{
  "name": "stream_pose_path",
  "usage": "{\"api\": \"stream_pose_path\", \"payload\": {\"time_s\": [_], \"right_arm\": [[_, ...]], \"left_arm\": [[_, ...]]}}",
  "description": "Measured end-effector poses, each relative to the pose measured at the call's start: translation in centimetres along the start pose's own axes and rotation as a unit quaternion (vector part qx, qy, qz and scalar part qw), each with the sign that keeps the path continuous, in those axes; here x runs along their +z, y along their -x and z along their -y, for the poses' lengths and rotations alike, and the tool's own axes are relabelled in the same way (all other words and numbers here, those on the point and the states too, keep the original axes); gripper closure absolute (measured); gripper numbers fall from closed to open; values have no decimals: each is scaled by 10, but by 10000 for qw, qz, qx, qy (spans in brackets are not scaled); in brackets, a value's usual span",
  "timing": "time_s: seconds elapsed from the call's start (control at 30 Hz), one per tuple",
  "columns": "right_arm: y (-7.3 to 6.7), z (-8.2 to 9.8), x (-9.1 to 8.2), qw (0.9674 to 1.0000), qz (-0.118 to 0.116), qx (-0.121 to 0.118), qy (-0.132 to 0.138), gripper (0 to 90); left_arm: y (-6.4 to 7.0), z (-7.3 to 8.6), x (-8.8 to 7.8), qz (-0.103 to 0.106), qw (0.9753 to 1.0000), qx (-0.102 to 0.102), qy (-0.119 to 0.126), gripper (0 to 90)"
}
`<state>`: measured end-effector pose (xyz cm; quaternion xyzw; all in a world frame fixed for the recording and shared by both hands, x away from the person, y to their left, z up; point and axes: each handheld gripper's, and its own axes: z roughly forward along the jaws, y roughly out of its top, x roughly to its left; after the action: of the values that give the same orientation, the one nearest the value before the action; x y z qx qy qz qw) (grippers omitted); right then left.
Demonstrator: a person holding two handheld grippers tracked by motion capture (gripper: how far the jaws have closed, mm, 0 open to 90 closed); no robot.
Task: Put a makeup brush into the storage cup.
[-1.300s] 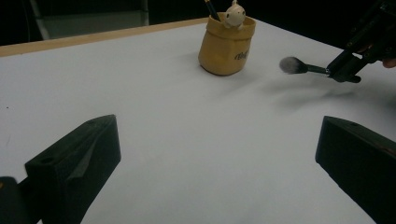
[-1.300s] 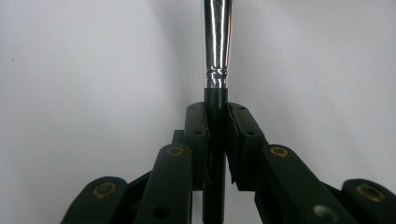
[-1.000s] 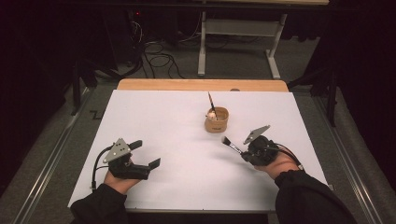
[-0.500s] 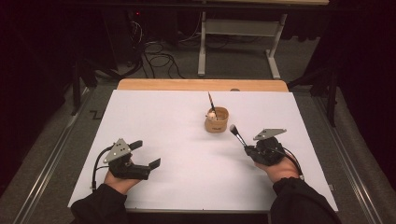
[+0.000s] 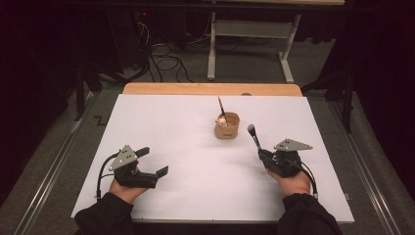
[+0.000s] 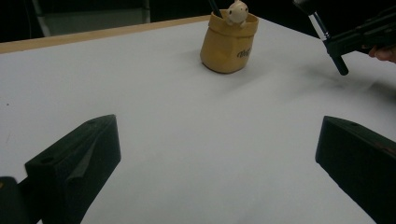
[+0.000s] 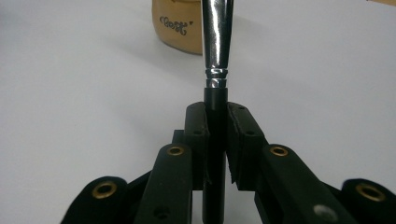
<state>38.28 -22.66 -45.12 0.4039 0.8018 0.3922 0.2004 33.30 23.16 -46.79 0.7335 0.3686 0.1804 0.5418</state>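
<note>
Right gripper view: right hand-held gripper [image 7: 217, 121] clamped on brush [image 7: 215, 42]; pot [image 7: 180, 28] ahead. Left hand-held gripper [image 5: 154, 161] wide open, empty.

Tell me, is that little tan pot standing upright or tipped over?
Upright: the tan pot sits on its base on the white table, mouth up, with a brush sticking out.

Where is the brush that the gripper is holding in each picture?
High view: the brush stands right of middle, sticking up from the right gripper.
Left gripper view: top right corner, slanting.
Right gripper view: centre, upright between the closed jaws.
Shared landmark: the tan holder, just beyond the brush.
</note>
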Motion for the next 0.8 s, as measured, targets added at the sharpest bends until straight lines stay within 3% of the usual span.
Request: {"api": "stream_pose_path", "payload": {"time_s": [0.33,0.8], "right_arm": [[-4,11,1,9990,-83,133,425,810],[-3,16,-3,9974,-180,187,674,810]], "left_arm": [[-2,1,1,-49,10000,-28,-20,8],[-3,1,3,-104,9999,-61,-3,7]]}}
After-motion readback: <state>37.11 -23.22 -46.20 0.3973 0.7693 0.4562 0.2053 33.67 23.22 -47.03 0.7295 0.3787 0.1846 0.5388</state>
